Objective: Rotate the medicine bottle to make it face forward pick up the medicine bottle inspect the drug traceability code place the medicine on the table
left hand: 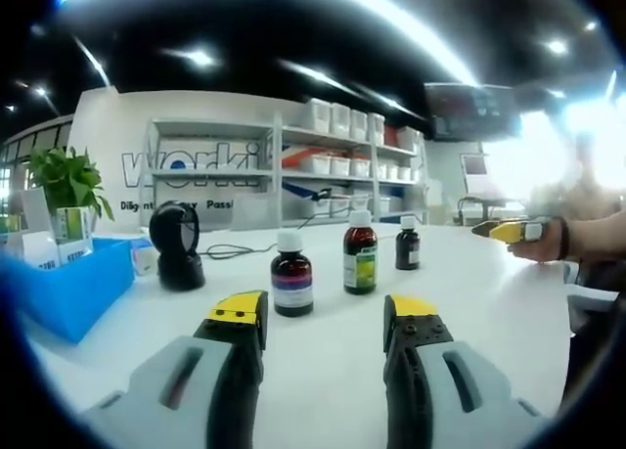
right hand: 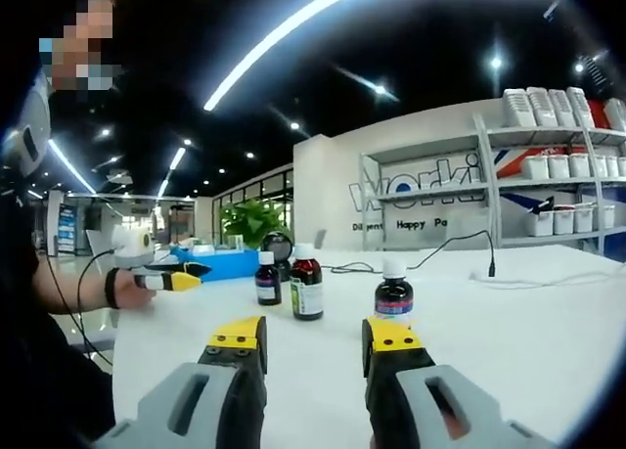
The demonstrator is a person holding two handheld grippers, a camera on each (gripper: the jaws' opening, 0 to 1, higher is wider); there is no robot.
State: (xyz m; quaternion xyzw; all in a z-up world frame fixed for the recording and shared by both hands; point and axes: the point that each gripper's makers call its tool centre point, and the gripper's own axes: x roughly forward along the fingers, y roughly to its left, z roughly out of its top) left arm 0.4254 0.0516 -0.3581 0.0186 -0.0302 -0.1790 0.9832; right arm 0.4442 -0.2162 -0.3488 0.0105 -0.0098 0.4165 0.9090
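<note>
White tabletop (left hand: 509, 302) is carrying three medicine bottles (left hand: 292, 273) while left gripper (left hand: 327, 322) and right gripper (right hand: 313, 336) are hovering, jaws parted and holding nothing.

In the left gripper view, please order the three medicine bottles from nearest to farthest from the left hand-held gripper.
Seen from the left hand-held gripper:
1. The purple-label bottle, just ahead, slightly to the left.
2. The green-label bottle, behind it, to the right.
3. The small dark bottle, farthest, further right on the white table.
</note>
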